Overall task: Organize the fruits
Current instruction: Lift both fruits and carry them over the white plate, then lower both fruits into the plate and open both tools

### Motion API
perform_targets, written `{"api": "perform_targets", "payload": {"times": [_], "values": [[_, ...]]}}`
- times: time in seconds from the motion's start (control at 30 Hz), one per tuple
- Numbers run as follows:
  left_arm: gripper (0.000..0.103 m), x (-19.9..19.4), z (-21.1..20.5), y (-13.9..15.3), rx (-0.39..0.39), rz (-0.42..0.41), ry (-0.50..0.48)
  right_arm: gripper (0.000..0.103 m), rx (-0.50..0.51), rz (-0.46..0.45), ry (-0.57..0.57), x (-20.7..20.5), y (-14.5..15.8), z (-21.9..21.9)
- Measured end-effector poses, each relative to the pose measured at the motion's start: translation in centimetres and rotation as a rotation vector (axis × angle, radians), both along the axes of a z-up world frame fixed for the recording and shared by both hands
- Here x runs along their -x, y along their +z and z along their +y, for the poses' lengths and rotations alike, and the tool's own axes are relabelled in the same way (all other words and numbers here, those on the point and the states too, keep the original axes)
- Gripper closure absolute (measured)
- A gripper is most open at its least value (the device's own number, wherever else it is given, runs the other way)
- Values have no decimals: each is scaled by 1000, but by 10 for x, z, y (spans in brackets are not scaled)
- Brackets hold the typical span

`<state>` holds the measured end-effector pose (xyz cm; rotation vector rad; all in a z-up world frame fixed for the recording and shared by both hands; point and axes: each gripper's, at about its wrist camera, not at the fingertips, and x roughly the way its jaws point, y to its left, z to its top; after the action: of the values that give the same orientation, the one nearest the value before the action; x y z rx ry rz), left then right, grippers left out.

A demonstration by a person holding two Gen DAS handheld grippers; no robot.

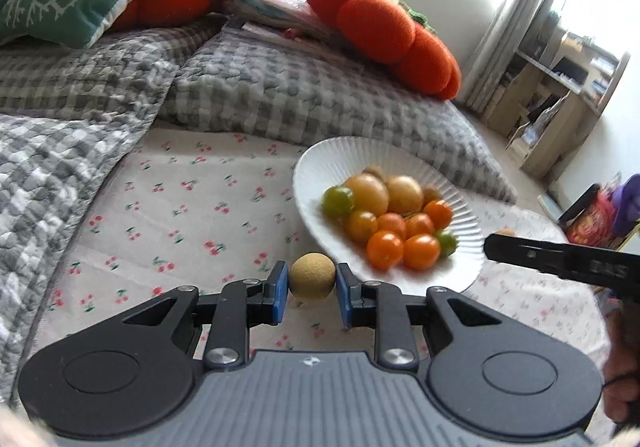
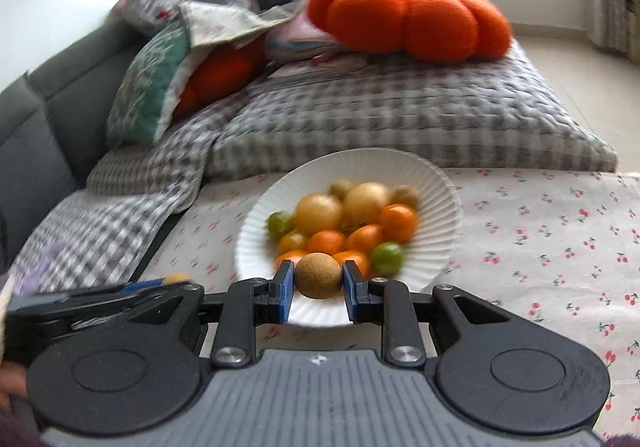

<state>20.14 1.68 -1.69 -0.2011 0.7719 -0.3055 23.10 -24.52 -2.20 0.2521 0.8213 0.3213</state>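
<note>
Currently we have one small round tan rough-skinned fruit (image 1: 312,276) pinched in the left hand-held gripper (image 1: 312,293), blue pads (image 1: 281,287) on its sides, held over the cherry-print sheet (image 1: 180,215) just beside the white fluted paper plate (image 1: 340,155). The right hand-held gripper (image 2: 319,293) is clamped on a second, browner round fruit (image 2: 319,275) above the plate's near rim. The pile of orange, yellow and green cherry tomatoes (image 1: 400,239) sits on the plate with two larger pale yellow fruits (image 1: 384,191). We judge the held fruits light with a thin brittle shell: grip across the widest part, gently. Tomatoes look smooth, soft, prone to roll.
</note>
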Motion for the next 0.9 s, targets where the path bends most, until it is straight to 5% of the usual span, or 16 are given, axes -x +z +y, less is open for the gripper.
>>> {"api": "perform_targets", "payload": {"times": [0.4, 0.9], "values": [[84, -59, -29, 8, 89, -7, -21, 80, -61, 21, -55, -32, -16, -27], [84, -131, -54, -14, 18, 45, 9, 80, 25, -13, 52, -59, -26, 4]]}}
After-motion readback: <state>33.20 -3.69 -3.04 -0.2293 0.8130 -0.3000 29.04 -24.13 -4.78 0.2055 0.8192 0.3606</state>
